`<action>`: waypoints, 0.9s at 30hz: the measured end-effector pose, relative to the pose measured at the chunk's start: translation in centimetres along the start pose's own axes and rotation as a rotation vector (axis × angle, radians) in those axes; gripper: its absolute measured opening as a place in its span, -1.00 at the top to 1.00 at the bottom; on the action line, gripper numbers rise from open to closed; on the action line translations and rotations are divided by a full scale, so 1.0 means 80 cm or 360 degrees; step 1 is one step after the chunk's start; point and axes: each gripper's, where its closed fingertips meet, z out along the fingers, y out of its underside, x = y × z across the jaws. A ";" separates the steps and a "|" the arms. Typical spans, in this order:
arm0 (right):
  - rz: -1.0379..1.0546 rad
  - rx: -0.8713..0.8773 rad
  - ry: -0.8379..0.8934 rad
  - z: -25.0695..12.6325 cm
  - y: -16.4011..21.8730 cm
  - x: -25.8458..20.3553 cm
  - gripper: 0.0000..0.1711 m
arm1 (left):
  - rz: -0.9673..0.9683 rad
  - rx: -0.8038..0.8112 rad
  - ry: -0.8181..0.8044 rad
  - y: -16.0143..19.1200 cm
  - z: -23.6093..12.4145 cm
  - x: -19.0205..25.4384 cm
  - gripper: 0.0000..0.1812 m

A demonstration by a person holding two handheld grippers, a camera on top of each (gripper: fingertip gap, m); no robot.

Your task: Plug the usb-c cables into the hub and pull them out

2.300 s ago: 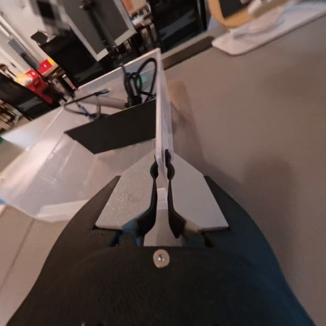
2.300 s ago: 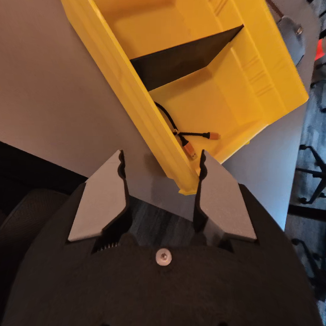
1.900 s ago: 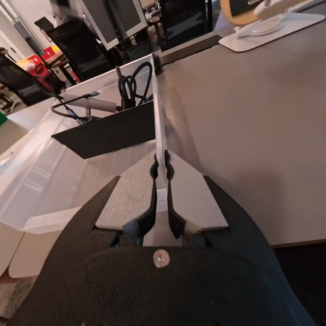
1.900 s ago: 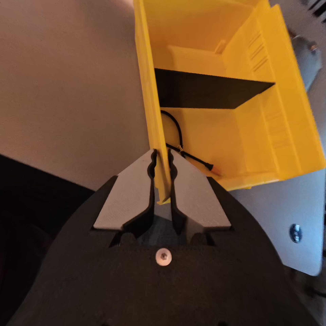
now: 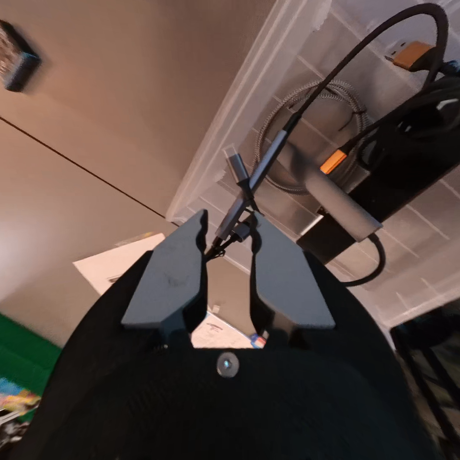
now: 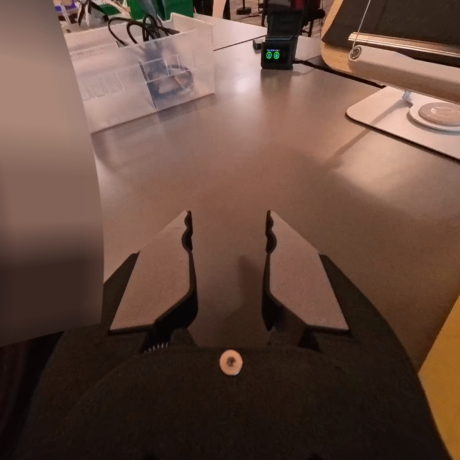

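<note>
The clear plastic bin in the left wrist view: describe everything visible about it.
The clear plastic bin is translucent, with ribbed walls and a gridded floor. A black divider panel stands across it. Inside lie a coiled grey braided cable, a slim grey metal hub, black cables with orange connectors and a grey connector. It rests on the brown table. The open left hand-held gripper hangs over it, fingers either side of cable ends.

- An office or lab workspace is showing here: a wide grey desk (image 6: 249, 154) is filling the frame centre.
- A monitor stand (image 6: 408, 117) is sitting at the right edge.
- A small black device with a glowing screen (image 6: 275, 53) is standing at upper centre.
- A clear plastic bin (image 6: 149, 72) holding cables is resting at upper left.
</note>
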 end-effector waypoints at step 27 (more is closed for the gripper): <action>-0.0172 -0.0018 0.0175 -0.001 0.002 0.001 0.35 | 0.0337 0.0111 -0.2475 -0.032 -0.340 0.019 0.85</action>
